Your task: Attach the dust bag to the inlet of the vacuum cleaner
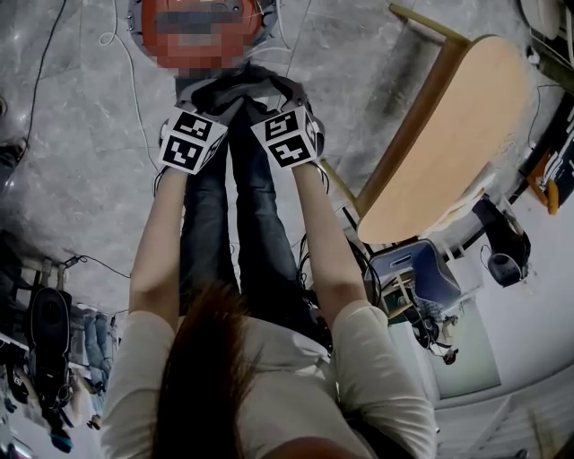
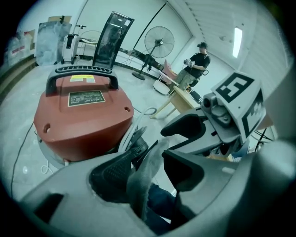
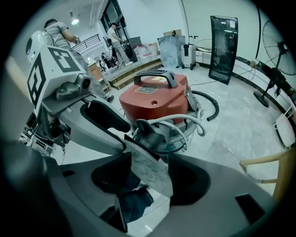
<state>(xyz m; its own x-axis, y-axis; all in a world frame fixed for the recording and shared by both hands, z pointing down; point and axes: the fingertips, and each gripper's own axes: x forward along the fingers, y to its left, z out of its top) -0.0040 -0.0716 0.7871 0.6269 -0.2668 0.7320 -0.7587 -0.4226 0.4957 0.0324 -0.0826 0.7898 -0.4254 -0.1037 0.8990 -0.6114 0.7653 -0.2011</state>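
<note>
The red vacuum cleaner [image 2: 85,115] stands on the floor in front of me, at the top of the head view [image 1: 202,22]. Its black inlet [image 3: 150,134] faces me, low on its front. A grey dust bag [image 1: 238,90] hangs from there between both grippers. My left gripper [image 2: 150,171] is open; a fold of the bag [image 2: 141,178] stands between its jaws, leaning on the left pad. My right gripper [image 3: 150,178] is open too, with a flat grey edge of the bag [image 3: 148,166] between its jaws and a gap on each side. In the head view both marker cubes [image 1: 191,139] [image 1: 289,134] sit side by side above my legs.
A wooden table [image 1: 448,152] stands to my right. A white hose [image 3: 185,121] and a black hose [image 3: 210,104] curl by the vacuum. A standing fan [image 2: 158,44], a tall black panel [image 2: 111,39] and a person [image 2: 194,65] are farther off. Cables [image 1: 117,40] lie on the floor.
</note>
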